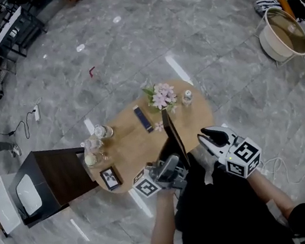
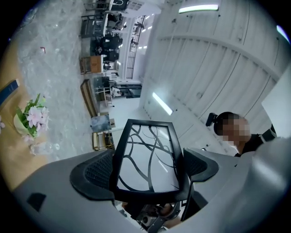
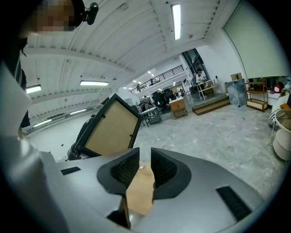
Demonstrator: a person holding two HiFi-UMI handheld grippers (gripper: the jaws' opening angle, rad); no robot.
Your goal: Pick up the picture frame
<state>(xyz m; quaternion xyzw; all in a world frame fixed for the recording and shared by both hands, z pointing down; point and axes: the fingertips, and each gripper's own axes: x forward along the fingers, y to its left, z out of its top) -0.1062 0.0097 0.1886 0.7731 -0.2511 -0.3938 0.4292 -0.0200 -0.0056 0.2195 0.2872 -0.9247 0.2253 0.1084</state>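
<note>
Left gripper (image 2: 148, 169) is clamped across the near end of the black picture frame (image 2: 148, 154); the frame is held on edge over the near rim of the round table (image 1: 133, 145), line-art glass toward the left gripper view and tan back toward the right gripper view. Right gripper (image 3: 141, 169) has its jaws nearly together, pinching 1 tan card-like piece (image 3: 140, 195); it sits just right of the frame, apart from it; 1 small framed photo (image 1: 110, 177) stands on the table's left edge.

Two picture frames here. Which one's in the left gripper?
The large black-rimmed frame with the line drawing, clamped in the left gripper. The small frame sits on the table, untouched. The right gripper pinches a tan card.
</note>
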